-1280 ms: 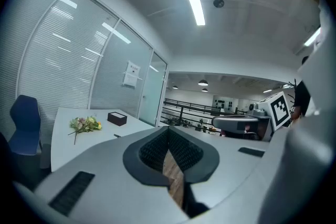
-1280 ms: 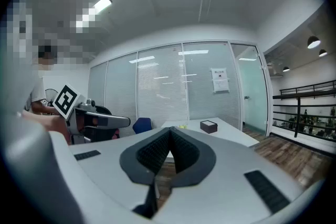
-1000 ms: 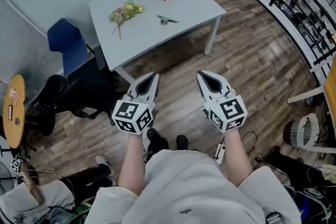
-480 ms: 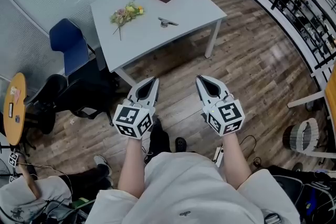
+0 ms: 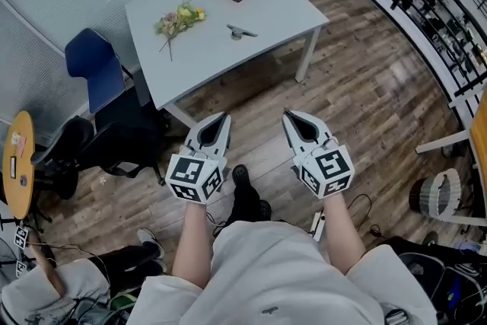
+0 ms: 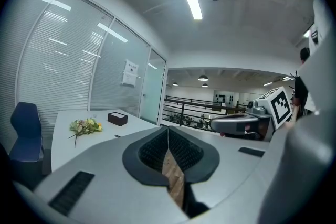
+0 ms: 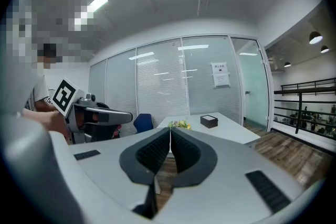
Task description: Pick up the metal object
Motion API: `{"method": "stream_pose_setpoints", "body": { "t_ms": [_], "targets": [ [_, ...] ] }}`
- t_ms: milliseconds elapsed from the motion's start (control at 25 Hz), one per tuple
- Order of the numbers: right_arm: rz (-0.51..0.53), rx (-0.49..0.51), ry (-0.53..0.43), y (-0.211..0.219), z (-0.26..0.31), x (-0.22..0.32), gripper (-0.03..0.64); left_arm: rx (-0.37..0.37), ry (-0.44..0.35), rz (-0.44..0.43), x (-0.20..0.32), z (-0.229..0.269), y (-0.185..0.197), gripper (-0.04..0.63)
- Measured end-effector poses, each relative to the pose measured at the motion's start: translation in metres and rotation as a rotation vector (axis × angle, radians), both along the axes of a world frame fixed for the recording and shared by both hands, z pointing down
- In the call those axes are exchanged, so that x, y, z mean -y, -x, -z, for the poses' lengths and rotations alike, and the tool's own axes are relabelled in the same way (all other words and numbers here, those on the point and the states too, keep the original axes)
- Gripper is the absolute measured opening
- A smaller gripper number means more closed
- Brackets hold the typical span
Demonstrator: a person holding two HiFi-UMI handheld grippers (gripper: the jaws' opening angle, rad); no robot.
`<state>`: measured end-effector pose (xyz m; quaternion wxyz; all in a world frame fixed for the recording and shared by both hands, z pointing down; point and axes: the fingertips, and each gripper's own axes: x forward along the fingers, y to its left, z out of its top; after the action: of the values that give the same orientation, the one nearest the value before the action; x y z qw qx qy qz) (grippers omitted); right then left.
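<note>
Beyond left tool (image 5: 224, 116) and right tool (image 5: 288, 116), metal object (image 5: 241, 30) lies on table (image 5: 278, 7).

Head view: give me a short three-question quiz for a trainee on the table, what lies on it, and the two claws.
1. True or false: the left claw is shut on the metal object.
2. In the head view, what lies on the table to the left of the metal object? A) a bunch of flowers B) a mug C) a screwdriver
3. Do the jaws of the right claw stand apart or together?
Key: 1: false. The left claw is shut on nothing and is short of the table. 2: A. 3: together.
</note>
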<state>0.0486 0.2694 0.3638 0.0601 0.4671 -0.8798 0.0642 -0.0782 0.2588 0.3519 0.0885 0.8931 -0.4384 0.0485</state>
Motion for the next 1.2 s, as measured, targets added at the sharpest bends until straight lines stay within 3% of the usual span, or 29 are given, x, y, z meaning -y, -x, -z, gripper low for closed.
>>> {"method": "stream_pose_setpoints", "body": {
  "t_ms": [400,480,800,1200],
  "targets": [
    [-0.008,-0.029,0.006,0.020,0.006,0.065,0.040,0.018,-0.002,-0.064,0.065,-0.002,0.005,0.026],
    [-0.001,-0.042,0.009,0.023,0.007,0.079,0.049,0.027,0.004,-0.085,0.080,-0.003,0.004,0.091],
    [-0.018,-0.047,0.037,0.036,0.006,0.132,0.130,0.023,0.018,-0.105,0.137,-0.005,0.020,0.141],
    [-0.059,-0.057,0.052,0.058,-0.001,0.178,0.175,0.000,0.043,-0.119,0.186,-0.017,0.047,0.144]
  ]
}}
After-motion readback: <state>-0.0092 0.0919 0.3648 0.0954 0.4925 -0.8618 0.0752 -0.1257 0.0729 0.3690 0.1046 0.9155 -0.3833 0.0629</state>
